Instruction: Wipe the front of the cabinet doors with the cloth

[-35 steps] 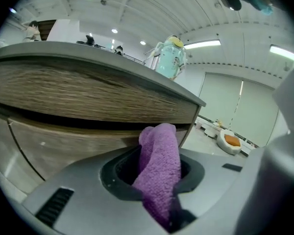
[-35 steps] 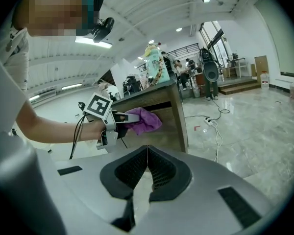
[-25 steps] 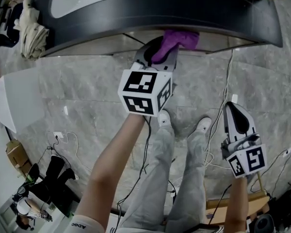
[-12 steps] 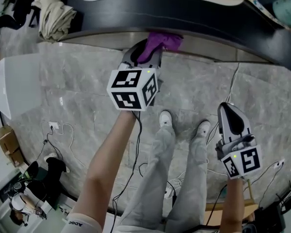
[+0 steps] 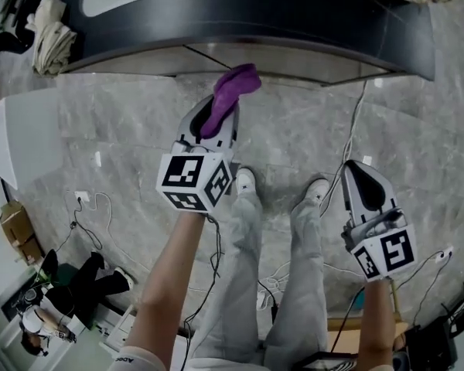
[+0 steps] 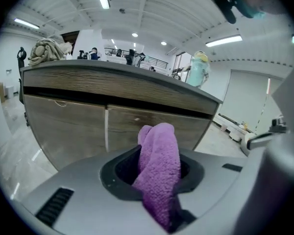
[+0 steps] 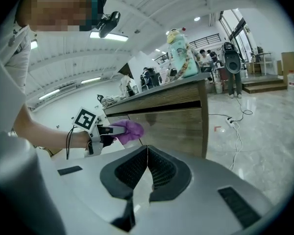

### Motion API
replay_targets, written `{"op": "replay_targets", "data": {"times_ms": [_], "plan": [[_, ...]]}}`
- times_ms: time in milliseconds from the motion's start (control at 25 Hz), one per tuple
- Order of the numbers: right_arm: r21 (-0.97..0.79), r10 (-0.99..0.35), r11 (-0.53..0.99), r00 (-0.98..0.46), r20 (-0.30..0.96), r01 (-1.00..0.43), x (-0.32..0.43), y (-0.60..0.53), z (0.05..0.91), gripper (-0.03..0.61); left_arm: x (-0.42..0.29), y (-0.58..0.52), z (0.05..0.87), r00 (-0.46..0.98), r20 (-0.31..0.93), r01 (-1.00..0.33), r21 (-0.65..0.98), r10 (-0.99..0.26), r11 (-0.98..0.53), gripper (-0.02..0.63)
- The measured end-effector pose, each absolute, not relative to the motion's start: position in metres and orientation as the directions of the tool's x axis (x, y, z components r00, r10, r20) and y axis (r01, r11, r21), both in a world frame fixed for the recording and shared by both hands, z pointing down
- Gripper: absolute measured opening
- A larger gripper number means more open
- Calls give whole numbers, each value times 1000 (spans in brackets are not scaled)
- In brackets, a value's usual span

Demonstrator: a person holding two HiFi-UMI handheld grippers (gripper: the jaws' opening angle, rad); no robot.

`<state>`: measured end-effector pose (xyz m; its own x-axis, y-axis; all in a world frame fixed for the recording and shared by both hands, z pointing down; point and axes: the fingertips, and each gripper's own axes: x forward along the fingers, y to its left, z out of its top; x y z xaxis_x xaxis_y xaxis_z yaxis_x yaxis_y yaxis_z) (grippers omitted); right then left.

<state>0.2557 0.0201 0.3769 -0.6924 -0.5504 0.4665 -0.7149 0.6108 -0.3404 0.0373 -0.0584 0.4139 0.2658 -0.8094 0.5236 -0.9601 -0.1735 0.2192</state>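
Grey marble floor (image 5: 124,145) fills most of the head view. Across the top of that frame we see the dark-edged counter (image 5: 255,22), with the wood cabinet doors (image 6: 73,126) under it. In the left gripper view the two doors fill the middle, with a vertical seam between them left of centre.

Person's legs in grey trousers (image 5: 240,284) run up from the bottom centre of the head view, and the white shoes (image 5: 245,182) point toward the cabinet.

Left gripper (image 5: 214,122) is upper centre in the head view, aimed at the cabinet. Its jaws are clenched on the purple cloth (image 5: 230,91). In its own view the cloth (image 6: 159,165) stands up out of the left gripper (image 6: 154,173), bunched, in front of the right-hand door. It looks near the door front but off it; we cannot confirm contact.

Right gripper (image 5: 367,188) is lower right in the head view, held low beside the legs and well apart from the cabinet. In the right gripper view its jaws are pressed together on nothing (image 7: 147,168), and the cloth (image 7: 127,129) shows centre left.

Beige fabric bundle (image 5: 48,29) sits on the counter, upper left. Pale green tumbler (image 7: 183,53) is on the countertop. Cables (image 5: 356,130) trail over the floor on the right.
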Motion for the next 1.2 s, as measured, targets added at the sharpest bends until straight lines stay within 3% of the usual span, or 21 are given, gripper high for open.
{"op": "replay_targets", "data": {"times_ms": [320,520,880,1200], "plan": [[-322,-593,552,-634,497,-769,375,27,388,26,226,-74,445,435,514,-898,304,-739,-317,100],[-361,-656,436,-566,499,-824,421,41,401,26,284,-94,455,497,538,-867,274,-681,-416,100],[-367,-675,363,-513,530,-857,446,50,419,26,277,-121,471,445,572,-895,266,-689,-357,100],[-354,-650,419,-548,526,-836,359,25,418,26,178,-134,466,415,581,-909,231,-700,-347,100]]}}
